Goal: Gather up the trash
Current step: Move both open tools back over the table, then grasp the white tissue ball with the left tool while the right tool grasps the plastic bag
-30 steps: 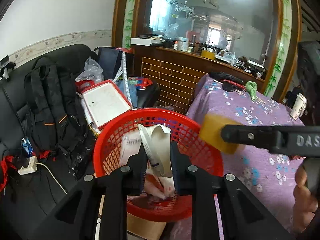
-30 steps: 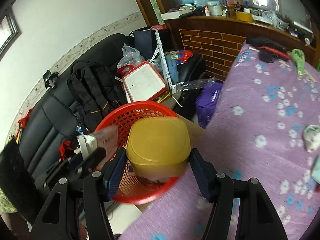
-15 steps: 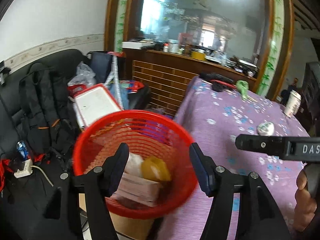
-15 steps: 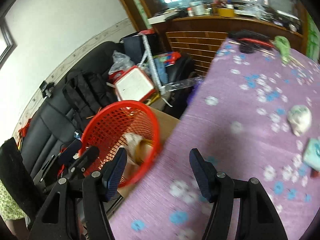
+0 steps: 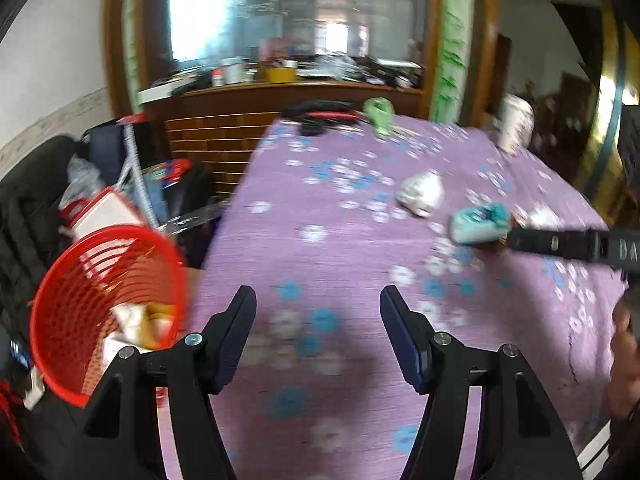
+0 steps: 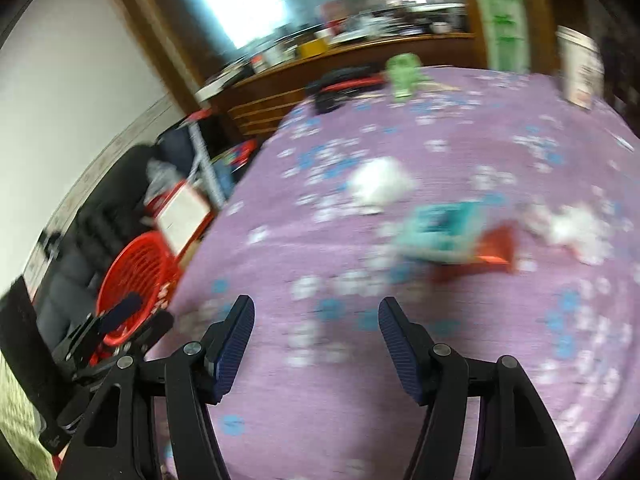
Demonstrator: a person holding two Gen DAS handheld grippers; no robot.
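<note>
A red mesh basket (image 5: 100,280) stands off the table's left edge, with a yellow tub (image 5: 160,316) and papers inside. My left gripper (image 5: 318,304) hovers open and empty over the purple flowered tablecloth (image 5: 320,240). Farther along lie a crumpled white wad (image 5: 420,196) and a teal packet (image 5: 478,224). My right gripper (image 6: 316,312) is also open and empty, short of the teal packet (image 6: 436,232), a red wrapper (image 6: 492,252), the white wad (image 6: 380,188) and a crumpled tissue (image 6: 576,232). The basket (image 6: 132,276) is at the left of that view.
A paper cup (image 6: 580,72), a green item (image 6: 404,72) and a black-and-red object (image 6: 344,84) sit at the table's far end. A black sofa (image 5: 24,216) heaped with bags lies behind the basket. A person's hand (image 5: 626,340) shows at the right.
Both grippers let their loads go into the basket: the left a paper carton, the right the yellow tub. Both then swung right, from over the basket to over the table.
</note>
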